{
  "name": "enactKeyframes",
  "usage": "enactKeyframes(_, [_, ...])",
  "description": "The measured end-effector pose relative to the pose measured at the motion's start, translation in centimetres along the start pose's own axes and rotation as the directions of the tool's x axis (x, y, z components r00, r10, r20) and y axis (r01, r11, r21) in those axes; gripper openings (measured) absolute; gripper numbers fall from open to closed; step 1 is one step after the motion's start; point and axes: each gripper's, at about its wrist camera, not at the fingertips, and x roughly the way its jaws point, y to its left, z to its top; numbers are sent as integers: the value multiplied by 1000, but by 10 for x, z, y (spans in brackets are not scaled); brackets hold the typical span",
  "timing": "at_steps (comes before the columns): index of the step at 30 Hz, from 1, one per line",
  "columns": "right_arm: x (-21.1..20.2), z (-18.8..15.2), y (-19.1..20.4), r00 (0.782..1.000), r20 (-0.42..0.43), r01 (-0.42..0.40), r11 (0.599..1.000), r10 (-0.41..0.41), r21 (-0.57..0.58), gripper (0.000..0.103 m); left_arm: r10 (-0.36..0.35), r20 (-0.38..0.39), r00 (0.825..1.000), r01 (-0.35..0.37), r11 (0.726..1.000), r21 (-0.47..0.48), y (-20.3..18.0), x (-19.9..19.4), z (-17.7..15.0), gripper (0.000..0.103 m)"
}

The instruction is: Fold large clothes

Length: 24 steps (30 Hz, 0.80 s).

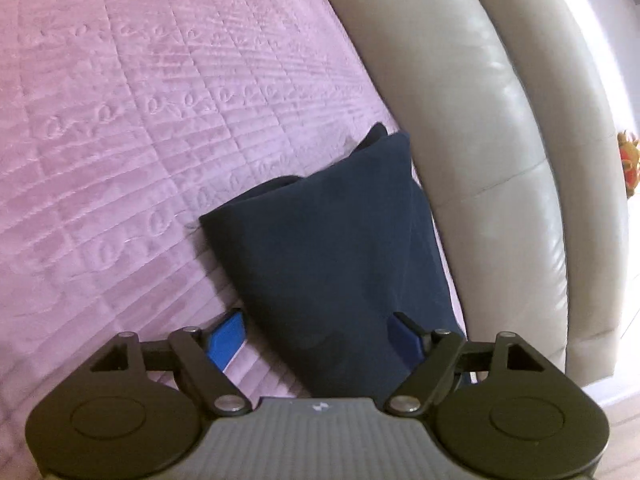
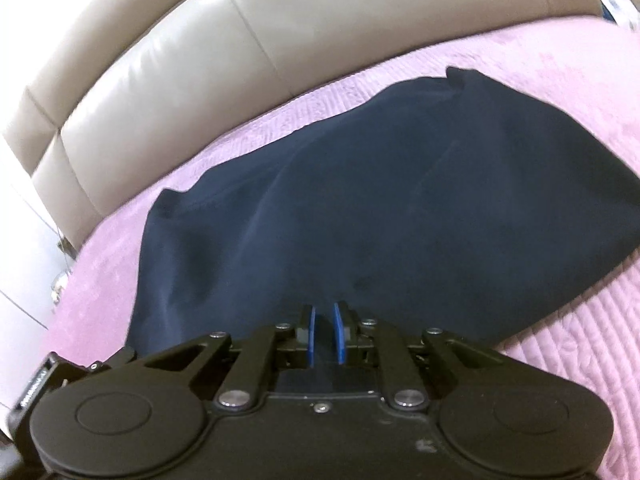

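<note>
A dark navy garment (image 1: 328,232) lies folded into a narrow strip on a pink quilted bedspread (image 1: 120,120), close to its edge. My left gripper (image 1: 314,316) hangs just above the strip's near end. It is open wide, its blue pads (image 1: 226,338) standing on either side of the cloth without touching it. In the right wrist view the same garment (image 2: 360,184) spreads out broad and creased. My right gripper (image 2: 324,306) is over its near edge with only a narrow gap between the blue pads (image 2: 311,332), and I see no cloth pinched there.
A padded beige leather frame (image 1: 460,120) runs along the bedspread's edge right beside the garment, and shows as the beige frame (image 2: 200,40) beyond it in the right wrist view. A red toy (image 1: 630,164) sits far right. Wooden floor (image 1: 624,420) shows at the lower right.
</note>
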Motion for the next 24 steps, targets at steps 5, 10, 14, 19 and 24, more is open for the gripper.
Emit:
enactKeyframes(5, [-1, -3, -4, 999, 30, -27, 999, 28, -28, 14, -62, 76, 995, 63, 998, -11, -1, 16, 3, 79])
enactKeyframes(10, [5, -5, -3, 999, 26, -24, 999, 26, -49, 14, -127, 97, 987, 131, 991, -29, 0, 33, 15, 69])
enactKeyframes(14, [7, -8, 2, 1000, 23, -6, 995, 9, -96, 14, -123, 81, 989, 120, 992, 43, -8, 46, 9, 61])
enactKeyframes(19, [7, -8, 0, 999, 24, -25, 994, 27, -102, 14, -53, 88, 995, 40, 988, 148, -25, 66, 3, 22])
enactKeyframes(24, [2, -3, -15, 996, 24, -85, 995, 86, -45, 14, -59, 145, 988, 11, 949, 314, -58, 60, -1, 9])
